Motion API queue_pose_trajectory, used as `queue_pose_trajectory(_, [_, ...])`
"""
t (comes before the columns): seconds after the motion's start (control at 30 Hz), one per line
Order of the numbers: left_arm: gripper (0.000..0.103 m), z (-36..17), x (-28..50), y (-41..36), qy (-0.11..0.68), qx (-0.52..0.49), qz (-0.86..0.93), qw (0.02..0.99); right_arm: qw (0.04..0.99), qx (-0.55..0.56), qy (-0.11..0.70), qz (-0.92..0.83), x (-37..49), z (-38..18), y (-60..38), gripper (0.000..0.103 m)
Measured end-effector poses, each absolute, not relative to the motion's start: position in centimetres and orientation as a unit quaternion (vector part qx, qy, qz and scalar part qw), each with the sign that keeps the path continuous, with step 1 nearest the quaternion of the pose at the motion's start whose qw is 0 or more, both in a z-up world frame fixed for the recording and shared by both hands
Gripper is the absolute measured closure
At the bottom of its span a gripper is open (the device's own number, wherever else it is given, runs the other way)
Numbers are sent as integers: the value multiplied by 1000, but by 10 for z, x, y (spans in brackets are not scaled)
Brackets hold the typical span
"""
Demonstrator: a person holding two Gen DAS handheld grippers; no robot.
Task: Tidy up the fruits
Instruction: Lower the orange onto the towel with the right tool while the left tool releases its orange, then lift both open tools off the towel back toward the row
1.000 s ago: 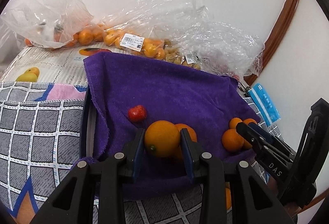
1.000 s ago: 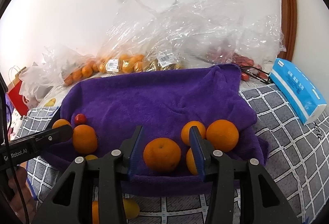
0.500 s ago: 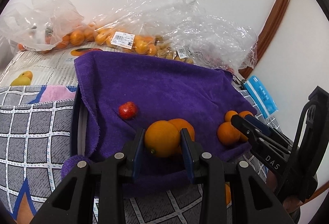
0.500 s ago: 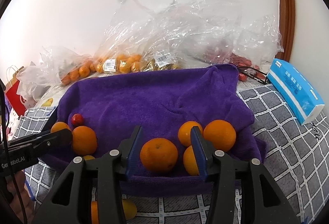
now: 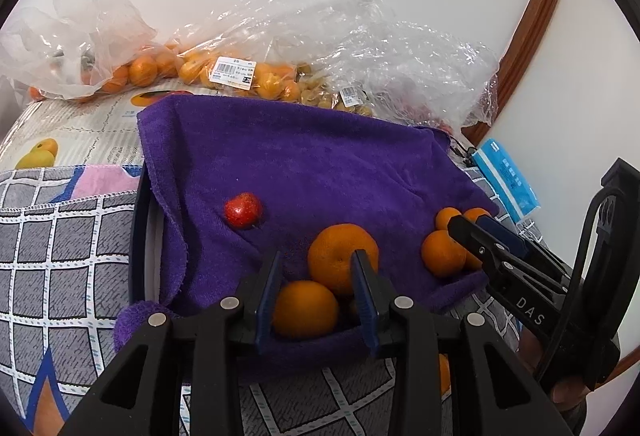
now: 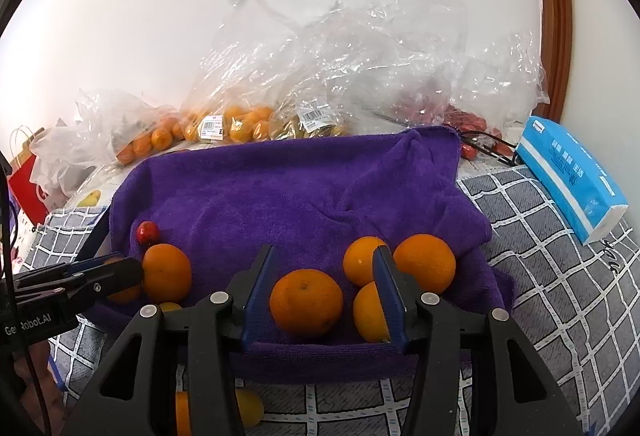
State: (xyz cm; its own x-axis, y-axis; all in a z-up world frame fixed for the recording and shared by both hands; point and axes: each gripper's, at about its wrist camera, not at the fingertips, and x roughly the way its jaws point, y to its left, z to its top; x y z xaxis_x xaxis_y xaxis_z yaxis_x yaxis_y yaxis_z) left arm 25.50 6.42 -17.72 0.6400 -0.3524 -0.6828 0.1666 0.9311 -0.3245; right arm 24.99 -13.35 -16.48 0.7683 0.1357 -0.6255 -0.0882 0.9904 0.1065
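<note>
A purple towel (image 5: 312,172) covers a tray on the bed and holds several oranges and one small red fruit (image 5: 242,210). My left gripper (image 5: 316,276) is open; an orange (image 5: 305,309) lies on the towel between its fingers, low and apart from the pads, with a second orange (image 5: 340,258) just beyond. My right gripper (image 6: 322,284) is open around another orange (image 6: 306,303) resting on the towel (image 6: 280,192), not touching the pads. Three more oranges (image 6: 425,262) sit at its right finger. The left gripper also shows in the right wrist view (image 6: 80,276).
Clear plastic bags of oranges and other fruit (image 5: 240,72) lie along the wall behind the towel. A blue tissue pack (image 6: 568,172) lies at the right. A yellow fruit and an orange (image 6: 240,408) lie on the checked bedcover below the towel's front edge.
My left gripper has opened and let go of its orange, which now rests on the towel's front edge. The left view has shifted rightward. The right gripper has barely moved.
</note>
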Motion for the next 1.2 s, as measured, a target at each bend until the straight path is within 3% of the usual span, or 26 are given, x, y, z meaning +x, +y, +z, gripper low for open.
queue_pose_trajectory(1.2, [63, -163, 240, 58, 343, -100, -118, 926, 949, 51, 306, 59, 237, -159, -132, 46])
